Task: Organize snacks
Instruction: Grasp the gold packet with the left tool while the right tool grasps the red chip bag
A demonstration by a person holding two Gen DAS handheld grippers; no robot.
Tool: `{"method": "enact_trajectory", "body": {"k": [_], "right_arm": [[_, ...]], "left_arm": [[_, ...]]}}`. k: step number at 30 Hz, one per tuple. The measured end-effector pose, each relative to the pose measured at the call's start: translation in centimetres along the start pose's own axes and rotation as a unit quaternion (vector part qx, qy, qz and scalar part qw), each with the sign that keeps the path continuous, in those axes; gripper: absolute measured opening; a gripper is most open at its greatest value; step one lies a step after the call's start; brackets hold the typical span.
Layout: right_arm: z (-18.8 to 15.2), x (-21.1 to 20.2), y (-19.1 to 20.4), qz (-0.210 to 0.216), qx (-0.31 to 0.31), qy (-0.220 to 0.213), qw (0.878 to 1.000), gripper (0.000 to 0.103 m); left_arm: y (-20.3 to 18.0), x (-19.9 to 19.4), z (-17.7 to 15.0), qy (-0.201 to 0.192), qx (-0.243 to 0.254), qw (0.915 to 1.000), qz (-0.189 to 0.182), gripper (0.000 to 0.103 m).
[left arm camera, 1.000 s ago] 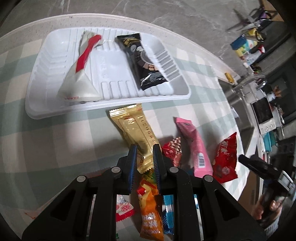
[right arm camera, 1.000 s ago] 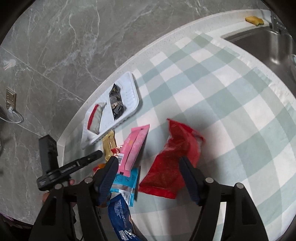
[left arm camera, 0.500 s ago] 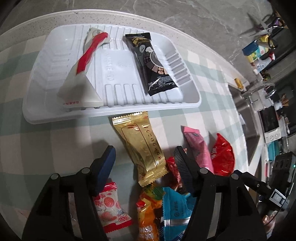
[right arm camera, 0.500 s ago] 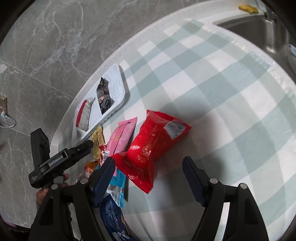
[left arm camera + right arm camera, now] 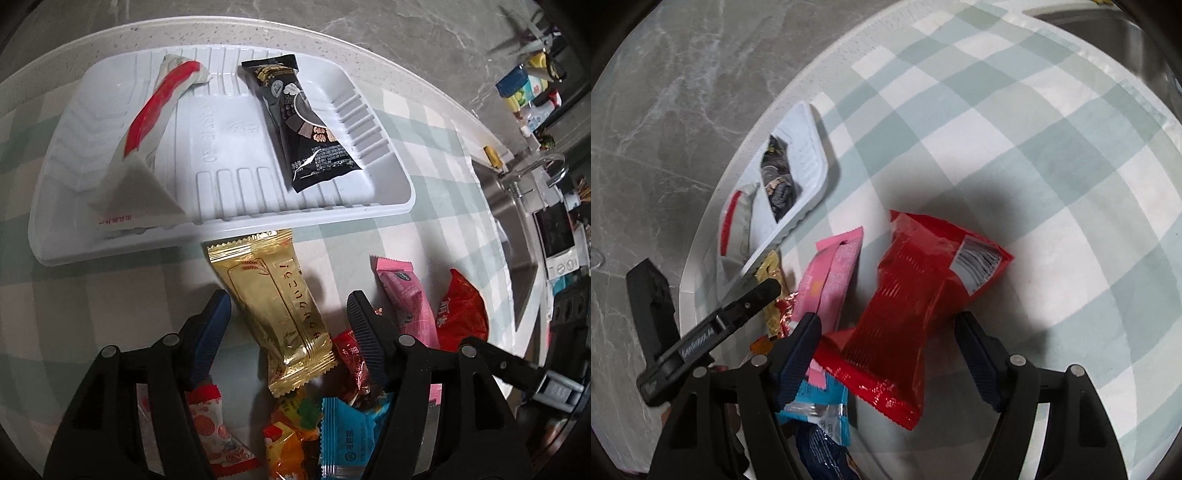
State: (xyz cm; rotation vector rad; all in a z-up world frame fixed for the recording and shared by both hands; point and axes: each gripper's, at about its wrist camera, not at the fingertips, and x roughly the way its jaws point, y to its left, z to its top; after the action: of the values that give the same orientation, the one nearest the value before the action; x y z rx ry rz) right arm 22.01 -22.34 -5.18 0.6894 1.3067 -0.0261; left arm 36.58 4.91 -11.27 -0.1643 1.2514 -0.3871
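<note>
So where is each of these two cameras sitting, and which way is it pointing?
Left wrist view: sits on the left gripper, looking steeply down past its open fingers at the gold packet and the white tray.
Right wrist view: sits on the right gripper, looking steeply down past its open fingers at the red bag; the left gripper shows at its left edge.
Both show the tray, gold packet, pink packet and red bag.

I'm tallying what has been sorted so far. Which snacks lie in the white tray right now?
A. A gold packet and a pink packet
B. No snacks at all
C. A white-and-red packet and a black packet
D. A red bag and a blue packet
C: the white tray holds only the white-and-red packet and the black packet.
</note>
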Motion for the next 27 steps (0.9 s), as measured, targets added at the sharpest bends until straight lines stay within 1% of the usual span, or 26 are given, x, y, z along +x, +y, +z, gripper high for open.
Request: {"method": "enact_trajectory", "body": {"k": [2, 6, 7, 9, 10, 11, 12, 16, 19, 22, 23, 27], "right_arm": [[0.2, 0.3, -0.2, 0.001, 0.01, 0.01, 1.0, 0.077], [0.3, 0.4, -0.1, -0.005, 0.007, 0.01, 1.0, 0.077], [0.3, 0.4, -0.1, -0.009, 0.006, 0.008, 1.0, 0.073], [0.3, 0.3, -0.1, -0.015, -0.001, 0.004, 1.0, 0.066], [0.3, 0.2, -0.3, -0.02, -0.002, 0.001, 1.0, 0.055], [0.4, 0.2, -0.6, -0.018, 0.001, -0.001, 1.0, 0.043], [0.4, 0.2, -1.0, -0.011, 0.005, 0.0, 1.0, 0.04], [0.5, 0.2, -1.9, 0.018, 0.013, -0.002, 1.0, 0.038], [0.5, 0.1, -2.9, 0.054, 0.033, -0.004, 0.998, 0.037], [0.4, -0.3, -4.0, 0.102, 0.059, -0.011, 0.993, 0.037], [0.3, -0.5, -4.4, 0.116, 0.068, -0.014, 0.991, 0.037], [0.1, -1.3, -5.3, 0.146, 0.089, -0.023, 0.985, 0.037]], "left_arm": [[-0.3, 0.1, -0.1, -0.003, 0.004, 1.0, 0.006, 0.063], [-0.8, 0.2, -0.4, -0.01, 0.018, 0.9996, 0.018, 0.061], [-0.8, 0.2, -0.4, -0.012, 0.02, 0.9995, 0.021, 0.058], [-1.0, 0.3, -0.6, -0.017, 0.027, 0.9991, 0.029, 0.049], [-1.1, 0.3, -0.6, -0.02, 0.033, 0.9987, 0.032, 0.04], [-1.1, 0.3, -0.7, -0.021, 0.037, 0.9985, 0.033, 0.034], [-1.0, 0.3, -0.7, -0.021, 0.04, 0.9985, 0.031, 0.031], [-0.9, 0.2, -1.2, -0.023, 0.051, 0.9983, 0.015, 0.029], [-0.4, 0.0, -1.3, -0.019, 0.039, 0.999, -0.008, 0.029], [0.0, -0.3, -1.4, -0.019, 0.024, 0.9991, -0.031, 0.029], [0.2, -0.5, -1.5, -0.022, 0.017, 0.9987, -0.043, 0.029], [0.8, -1.5, -1.7, -0.03, -0.004, 0.9967, -0.075, 0.029]]}}
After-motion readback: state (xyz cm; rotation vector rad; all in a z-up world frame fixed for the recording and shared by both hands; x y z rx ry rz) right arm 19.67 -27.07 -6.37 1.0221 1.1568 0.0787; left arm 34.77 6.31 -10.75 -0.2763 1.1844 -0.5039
